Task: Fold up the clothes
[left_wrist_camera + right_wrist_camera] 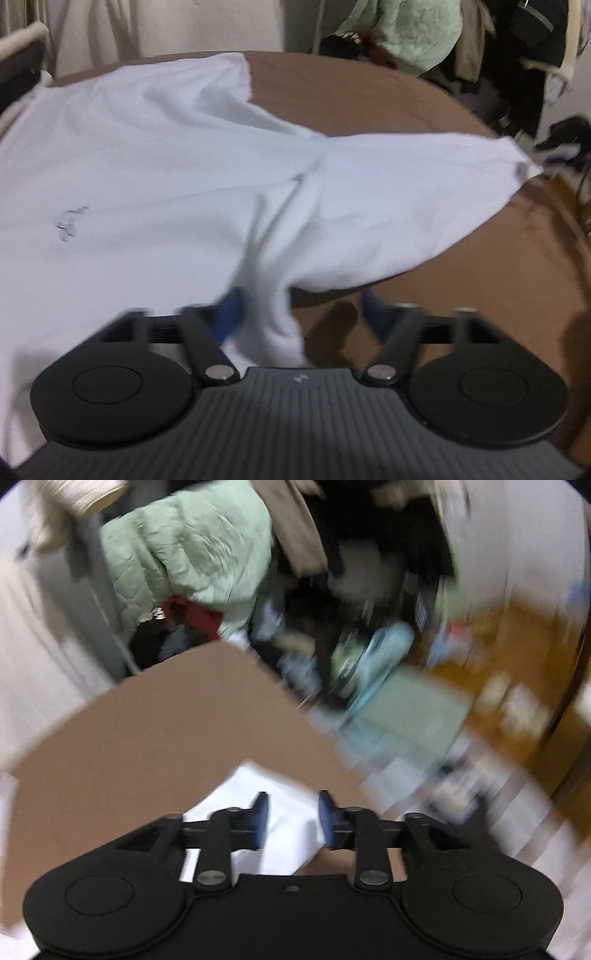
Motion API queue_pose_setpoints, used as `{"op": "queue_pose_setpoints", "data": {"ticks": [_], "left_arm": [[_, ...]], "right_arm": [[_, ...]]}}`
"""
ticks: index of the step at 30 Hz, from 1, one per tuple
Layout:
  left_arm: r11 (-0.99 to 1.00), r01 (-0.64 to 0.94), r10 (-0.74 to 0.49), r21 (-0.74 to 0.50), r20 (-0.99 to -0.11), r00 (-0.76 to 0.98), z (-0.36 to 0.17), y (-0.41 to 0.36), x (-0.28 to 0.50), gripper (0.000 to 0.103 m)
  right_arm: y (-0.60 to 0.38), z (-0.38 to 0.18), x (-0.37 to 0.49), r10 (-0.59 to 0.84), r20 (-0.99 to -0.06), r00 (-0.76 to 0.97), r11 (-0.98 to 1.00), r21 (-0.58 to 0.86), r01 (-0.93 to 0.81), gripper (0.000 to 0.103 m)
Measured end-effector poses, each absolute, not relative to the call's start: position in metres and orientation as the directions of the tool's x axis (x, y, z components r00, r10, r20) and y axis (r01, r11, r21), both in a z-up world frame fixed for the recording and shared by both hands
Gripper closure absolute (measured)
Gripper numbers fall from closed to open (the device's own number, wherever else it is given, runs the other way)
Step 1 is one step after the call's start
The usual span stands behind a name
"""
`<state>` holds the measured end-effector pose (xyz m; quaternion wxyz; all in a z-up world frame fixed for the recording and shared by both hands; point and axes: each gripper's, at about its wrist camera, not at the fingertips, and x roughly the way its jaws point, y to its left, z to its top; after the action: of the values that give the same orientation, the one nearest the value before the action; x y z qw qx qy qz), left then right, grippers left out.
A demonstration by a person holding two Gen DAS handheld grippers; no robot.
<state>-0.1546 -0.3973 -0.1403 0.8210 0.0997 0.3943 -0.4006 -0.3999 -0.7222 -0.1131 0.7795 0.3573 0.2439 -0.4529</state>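
A white T-shirt lies spread over the left part of the brown bench, chest print up, its body running off the near left edge of the view. One sleeve stretches right toward the bench's right edge, raised off the surface and casting a shadow beneath. The left tongs stand wide apart; a bunched fold of the shirt hangs between them, against the left blue pad, while the right pad is well clear of the cloth. That does not look like a grip, though blur makes contact hard to judge.

Farther right, the right tongs are about half open over a white corner of the same shirt near the bench's right edge. The cloth sits between the pads without being pinched, as far as the blurred view shows. Beyond the bench's far corner, heaped clothes crowd the room.

The folding looks barely begun: the body is still unfolded and flat, no tidy crease shows, and sleeve and body both remain to be folded.
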Motion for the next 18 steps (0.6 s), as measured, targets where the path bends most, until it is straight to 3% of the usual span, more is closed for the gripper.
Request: {"op": "queue_pose_setpoints", "data": {"ticks": [1,2,4,7,9,10,11,12,13,14,18], "left_arm": [[0.657,0.742,-0.572,-0.134,-0.729,0.375,-0.140,-0.400,-0.157,0.023],[0.659,0.747,-0.544,-0.087,-0.741,0.393,-0.141,-0.404,-0.159,0.022],[0.657,0.754,-0.485,0.008,-0.761,0.431,-0.144,-0.413,-0.163,0.020],[0.650,0.746,-0.419,0.144,-0.752,0.509,-0.151,-0.418,-0.169,0.008],[0.653,0.744,-0.432,0.140,-0.738,0.519,-0.153,-0.418,-0.169,0.011],[0.654,0.746,-0.446,0.127,-0.732,0.516,-0.152,-0.418,-0.169,0.031],[0.646,0.755,-0.467,0.114,-0.723,0.509,-0.150,-0.419,-0.170,0.082],[0.622,0.771,-0.477,0.135,-0.716,0.510,-0.146,-0.422,-0.175,0.097],[0.598,0.786,-0.487,0.159,-0.707,0.513,-0.141,-0.425,-0.179,0.096],[0.579,0.790,-0.499,0.201,-0.679,0.538,-0.135,-0.427,-0.186,0.096],[0.533,0.831,-0.557,0.157,-0.674,0.485,-0.108,-0.416,-0.195,0.096]], "right_arm": [[-0.720,-0.116,-0.401,-0.498,-0.710,0.498,0.309,0.392,0.867,0.061],[-0.718,-0.119,-0.401,-0.457,-0.719,0.524,0.288,0.437,0.852,0.047],[-0.715,-0.127,-0.393,-0.352,-0.754,0.555,0.258,0.492,0.832,0.034],[-0.697,-0.145,-0.383,-0.239,-0.849,0.471,0.207,0.430,0.879,0.034],[-0.685,-0.152,-0.372,-0.233,-0.862,0.450,0.229,0.401,0.887,0.029],[-0.683,-0.154,-0.364,-0.254,-0.855,0.452,0.260,0.390,0.883,0.027],[-0.685,-0.157,-0.356,-0.304,-0.837,0.455,0.304,0.368,0.879,0.028],[-0.689,-0.159,-0.349,-0.369,-0.809,0.457,0.347,0.336,0.875,0.032],[-0.692,-0.162,-0.343,-0.433,-0.782,0.449,0.387,0.288,0.876,0.068],[-0.694,-0.163,-0.337,-0.498,-0.755,0.427,0.421,0.220,0.880,0.098],[-0.685,-0.143,-0.335,-0.688,-0.620,0.378,0.426,0.076,0.901,0.099]]}}
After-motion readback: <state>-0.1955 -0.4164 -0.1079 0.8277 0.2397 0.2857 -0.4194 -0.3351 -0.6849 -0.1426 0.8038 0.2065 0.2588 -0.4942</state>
